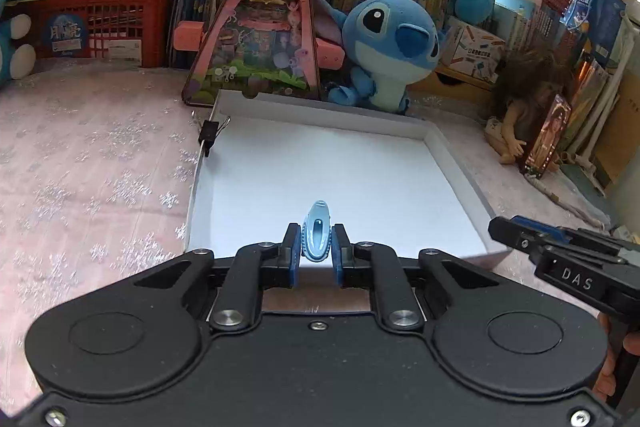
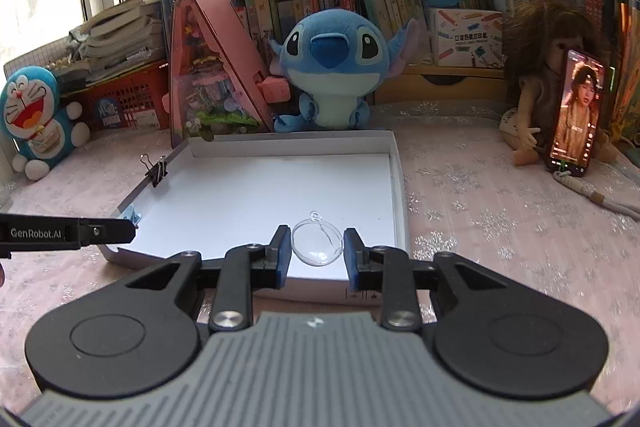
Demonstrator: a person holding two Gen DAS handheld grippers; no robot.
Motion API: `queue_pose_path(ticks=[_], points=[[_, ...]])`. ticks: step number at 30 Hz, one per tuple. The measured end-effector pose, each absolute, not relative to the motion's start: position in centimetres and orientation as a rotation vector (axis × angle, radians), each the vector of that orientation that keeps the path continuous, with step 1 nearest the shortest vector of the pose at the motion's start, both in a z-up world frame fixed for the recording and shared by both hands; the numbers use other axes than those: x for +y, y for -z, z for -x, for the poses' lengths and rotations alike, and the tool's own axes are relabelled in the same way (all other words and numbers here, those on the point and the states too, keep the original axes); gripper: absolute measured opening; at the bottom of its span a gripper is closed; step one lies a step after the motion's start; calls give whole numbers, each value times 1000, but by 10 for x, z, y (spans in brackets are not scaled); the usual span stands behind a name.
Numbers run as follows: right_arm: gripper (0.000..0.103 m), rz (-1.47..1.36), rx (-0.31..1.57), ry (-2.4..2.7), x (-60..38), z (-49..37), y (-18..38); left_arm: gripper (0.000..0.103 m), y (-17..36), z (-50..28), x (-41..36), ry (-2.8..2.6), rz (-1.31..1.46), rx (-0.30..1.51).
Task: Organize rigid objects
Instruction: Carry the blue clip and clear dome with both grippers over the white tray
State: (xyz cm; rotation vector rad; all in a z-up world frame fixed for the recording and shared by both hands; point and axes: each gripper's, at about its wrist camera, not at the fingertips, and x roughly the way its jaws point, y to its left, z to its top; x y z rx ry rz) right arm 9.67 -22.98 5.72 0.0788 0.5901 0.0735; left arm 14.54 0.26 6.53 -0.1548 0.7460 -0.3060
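Your tabletop [image 2: 500, 235] wears a pale pink cloth flecked with glittery snowflakes, backed by packed bookshelves and a plush blue Stitch toy [image 2: 334, 67]. A shallow white cardboard box lid [image 2: 394, 163] lies flat, a black metal binder clip [image 2: 157, 169] pinched on its left wall. Your left gripper [image 1: 317, 247] has its fingers clamped on a ribbed light-blue plastic clip [image 1: 317, 233] over the lid. Your right gripper [image 2: 317, 251] squeezes a clear, rounded ornament half [image 2: 317, 243] with a small hanging loop.
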Motion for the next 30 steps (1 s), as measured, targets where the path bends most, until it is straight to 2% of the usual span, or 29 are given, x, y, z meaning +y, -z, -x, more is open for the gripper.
queue_pose_path(ticks=[17,30], points=[[33,-129,778,-59,-235,-168,-40,15,-44,-211,-15,291,163,869],[33,-118,813,-37,-232,-182,-25,15,-28,-221,-20,267,135,892]])
